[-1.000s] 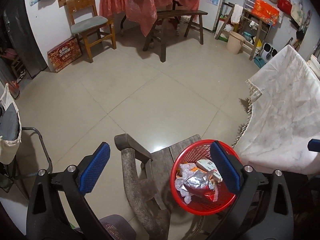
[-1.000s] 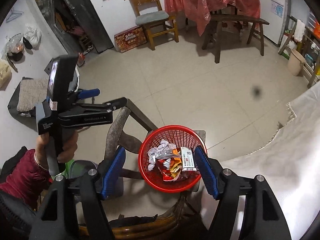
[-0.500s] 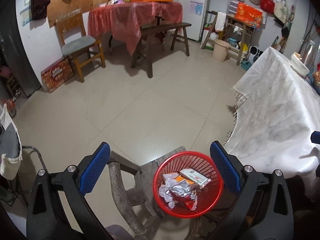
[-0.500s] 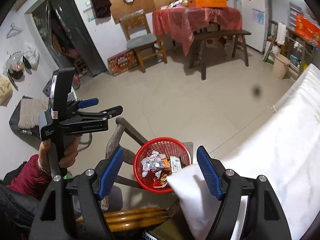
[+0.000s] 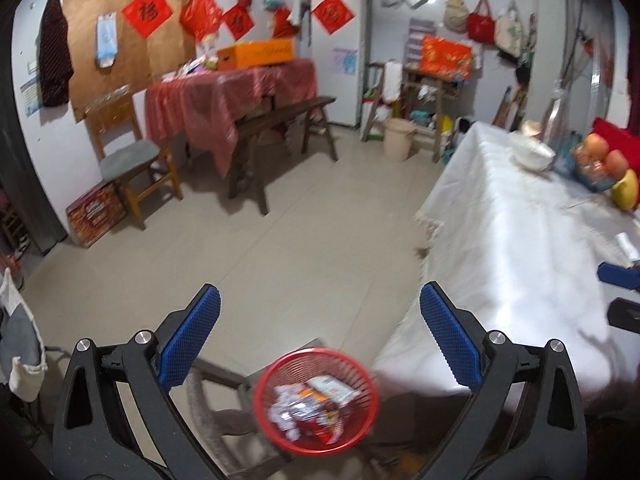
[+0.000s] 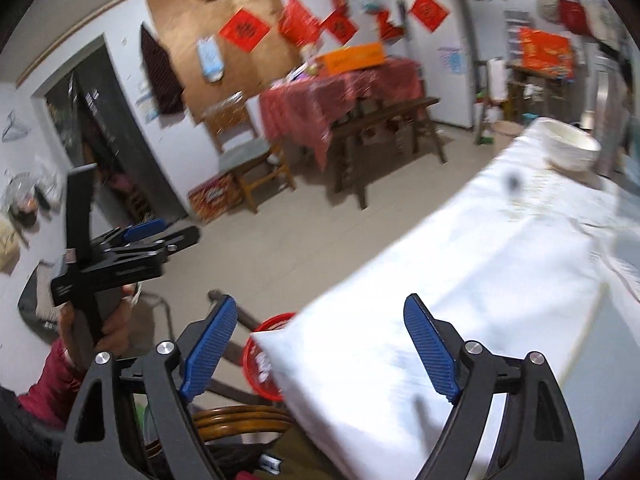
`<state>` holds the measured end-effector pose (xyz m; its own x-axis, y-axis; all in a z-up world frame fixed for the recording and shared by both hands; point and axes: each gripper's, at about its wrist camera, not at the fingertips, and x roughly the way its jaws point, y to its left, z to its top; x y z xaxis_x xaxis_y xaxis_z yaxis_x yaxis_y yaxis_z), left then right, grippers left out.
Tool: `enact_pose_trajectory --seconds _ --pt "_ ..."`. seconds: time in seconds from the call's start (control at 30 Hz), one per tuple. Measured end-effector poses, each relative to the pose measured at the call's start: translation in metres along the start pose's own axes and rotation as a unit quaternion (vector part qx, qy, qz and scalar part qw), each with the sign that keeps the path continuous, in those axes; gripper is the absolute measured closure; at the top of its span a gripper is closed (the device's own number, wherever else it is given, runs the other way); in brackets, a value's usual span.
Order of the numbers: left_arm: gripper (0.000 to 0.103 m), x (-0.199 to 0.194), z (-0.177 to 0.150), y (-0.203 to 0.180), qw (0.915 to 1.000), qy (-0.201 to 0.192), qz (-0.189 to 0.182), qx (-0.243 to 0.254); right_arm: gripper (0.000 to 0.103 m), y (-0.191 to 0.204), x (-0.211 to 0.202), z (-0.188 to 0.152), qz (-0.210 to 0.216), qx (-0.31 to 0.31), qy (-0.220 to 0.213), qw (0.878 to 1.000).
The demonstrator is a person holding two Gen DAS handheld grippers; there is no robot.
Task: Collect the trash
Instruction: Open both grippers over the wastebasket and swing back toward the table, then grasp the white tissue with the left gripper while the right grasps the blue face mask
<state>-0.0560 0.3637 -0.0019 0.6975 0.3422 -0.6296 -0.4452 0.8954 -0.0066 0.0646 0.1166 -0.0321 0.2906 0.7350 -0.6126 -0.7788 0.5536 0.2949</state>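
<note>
A red mesh basket (image 5: 362,388) with crumpled wrappers and a small carton (image 5: 316,400) stands on a dark wooden stool (image 5: 224,420), low in the left wrist view. In the right wrist view the basket (image 6: 252,364) is half hidden behind the white-clothed table (image 6: 460,280). My left gripper (image 5: 320,336) is open and empty, above the basket. My right gripper (image 6: 320,352) is open and empty, over the table's near corner. A small white scrap (image 5: 626,244) lies on the cloth at the far right.
On the white-clothed table (image 5: 520,240) stand a white bowl (image 5: 532,152) and fruit (image 5: 608,172). A wooden chair (image 5: 132,160), a red-covered table (image 5: 228,92) and a bench (image 5: 276,120) stand at the back. Tiled floor (image 5: 280,240) lies between.
Both grippers have risen and tilted up, away from the basket. The basket has slid to the bottom of both views and the tabletop has come into sight. Both stay open.
</note>
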Motion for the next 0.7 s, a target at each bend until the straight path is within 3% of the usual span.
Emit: enact_pose_trajectory --seconds 0.3,0.47,0.53,0.7 --pt "0.007 -0.034 0.011 -0.100 0.9969 -0.066 -0.043 0.006 0.015 -0.079 -0.075 -0.032 -0.072 0.064 -0.085 0.992" --pt "0.007 -0.040 -0.002 -0.155 0.9951 -0.078 -0.030 0.052 0.012 -0.108 -0.113 -0.034 -0.096 0.099 -0.122 0.983" --pt "0.007 -0.042 -0.010 -0.176 0.9930 -0.079 -0.040 0.078 0.011 -0.111 -0.122 -0.034 -0.095 0.106 -0.134 0.981" --pt "0.007 -0.046 -0.026 -0.205 0.9873 -0.077 -0.068 0.121 0.011 -0.113 -0.133 -0.040 -0.153 0.097 -0.147 0.972"
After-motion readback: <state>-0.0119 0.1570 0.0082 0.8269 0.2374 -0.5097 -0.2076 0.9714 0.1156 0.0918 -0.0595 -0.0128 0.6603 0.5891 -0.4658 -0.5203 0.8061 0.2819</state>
